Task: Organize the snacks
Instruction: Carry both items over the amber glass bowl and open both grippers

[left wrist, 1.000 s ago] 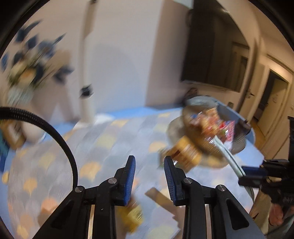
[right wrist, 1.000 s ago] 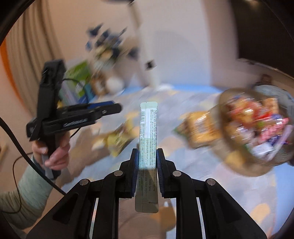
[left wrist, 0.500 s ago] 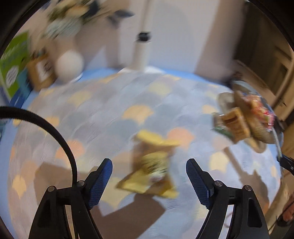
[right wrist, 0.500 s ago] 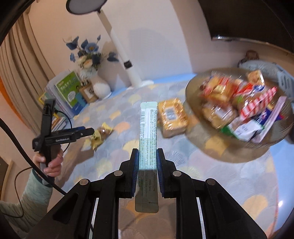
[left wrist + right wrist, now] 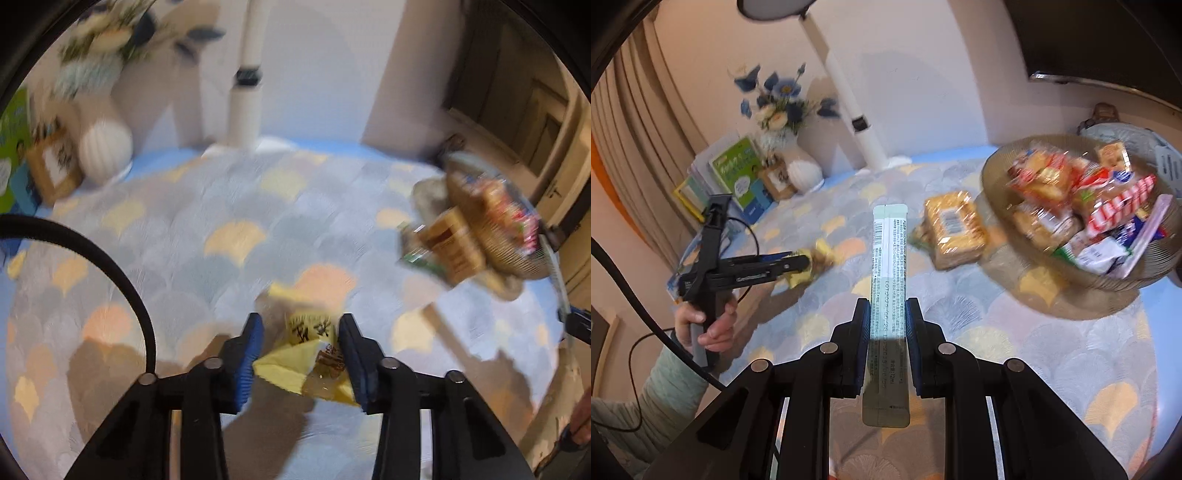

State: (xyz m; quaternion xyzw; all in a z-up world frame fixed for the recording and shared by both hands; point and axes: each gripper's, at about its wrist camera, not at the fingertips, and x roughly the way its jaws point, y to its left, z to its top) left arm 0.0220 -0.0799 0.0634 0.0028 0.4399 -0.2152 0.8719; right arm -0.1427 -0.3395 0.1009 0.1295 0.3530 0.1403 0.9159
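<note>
While motion blur smears the basket (image 5: 495, 236), left fingers (image 5: 255, 350) pinch the yellow packet (image 5: 306, 354); right fingers (image 5: 862, 332) clamp a sachet (image 5: 888, 288).

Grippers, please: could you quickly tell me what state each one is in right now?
Left gripper: jaws just closed, shut on the yellow snack packet.
Right gripper: shut on the long stick sachet.

A glossy plastic cracker packet (image 5: 955, 229) lies on matt quilted cloth (image 5: 1015, 332) beside a woven basket (image 5: 1145, 273).
</note>
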